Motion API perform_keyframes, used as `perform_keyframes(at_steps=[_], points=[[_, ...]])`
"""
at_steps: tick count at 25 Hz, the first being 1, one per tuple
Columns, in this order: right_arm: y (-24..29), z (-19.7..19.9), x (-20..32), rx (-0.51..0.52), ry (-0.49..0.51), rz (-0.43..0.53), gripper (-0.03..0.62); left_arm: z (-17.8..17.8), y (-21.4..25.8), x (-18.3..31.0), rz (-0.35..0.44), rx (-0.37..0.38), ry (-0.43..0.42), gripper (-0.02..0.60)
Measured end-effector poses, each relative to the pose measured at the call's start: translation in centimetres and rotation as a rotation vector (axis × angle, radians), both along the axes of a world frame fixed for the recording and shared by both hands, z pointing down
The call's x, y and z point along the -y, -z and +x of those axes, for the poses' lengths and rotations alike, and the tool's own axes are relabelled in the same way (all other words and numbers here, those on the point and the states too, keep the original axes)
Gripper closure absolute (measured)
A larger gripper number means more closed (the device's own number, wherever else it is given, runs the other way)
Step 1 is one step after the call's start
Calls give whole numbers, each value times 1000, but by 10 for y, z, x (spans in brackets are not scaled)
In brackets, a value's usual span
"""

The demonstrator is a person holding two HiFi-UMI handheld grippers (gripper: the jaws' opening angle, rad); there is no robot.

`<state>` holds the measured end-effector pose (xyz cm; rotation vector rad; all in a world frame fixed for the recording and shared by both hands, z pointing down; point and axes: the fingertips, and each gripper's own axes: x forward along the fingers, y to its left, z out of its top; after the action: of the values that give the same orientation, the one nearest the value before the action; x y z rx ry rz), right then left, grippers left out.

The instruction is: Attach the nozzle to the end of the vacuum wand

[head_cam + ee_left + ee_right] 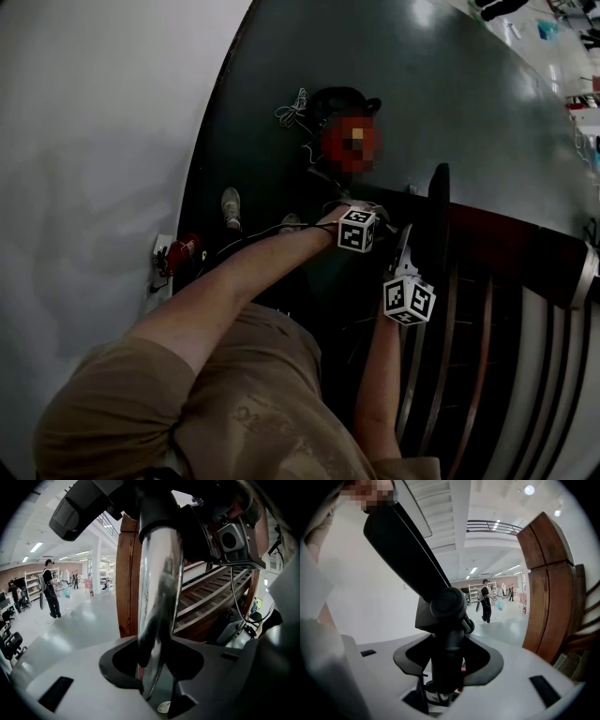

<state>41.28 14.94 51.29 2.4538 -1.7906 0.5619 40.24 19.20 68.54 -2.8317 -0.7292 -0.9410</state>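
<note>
Glossy grey floor (70, 630), wooden slatted frame (126, 573) behind; left gripper (157, 667) clamped on chrome wand (159, 588), right gripper (446, 667) clamped on black nozzle (408, 550) neck.

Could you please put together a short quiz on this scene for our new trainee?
1. True or false: the left gripper is shut on the chrome wand.
2. What does the right gripper hold? A) the black nozzle B) a red hose C) nothing
3. Fill in: the slatted furniture behind the wand is made of ____.

Key: 1 true; 2 A; 3 wood.
</note>
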Motion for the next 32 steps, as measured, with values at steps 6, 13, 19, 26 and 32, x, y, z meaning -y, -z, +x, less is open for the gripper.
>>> perform_keyframes(at_steps=[6,13,19,26,32], points=[[-6,-1,13,-48,-16,-131,404,0,-4,8,-6,16,28,440],[-5,-17,25,-70,90,-35,404,-10,0,17,-9,37,44,440],[-4,-30,8,-61,172,69,404,-16,-3,4,-60,59,115,433],[-11,-27,23,-45,139,-84,404,-15,-4,16,-27,72,123,434],[-12,-41,32,-63,172,-93,402,-25,-4,24,-42,86,151,434]])
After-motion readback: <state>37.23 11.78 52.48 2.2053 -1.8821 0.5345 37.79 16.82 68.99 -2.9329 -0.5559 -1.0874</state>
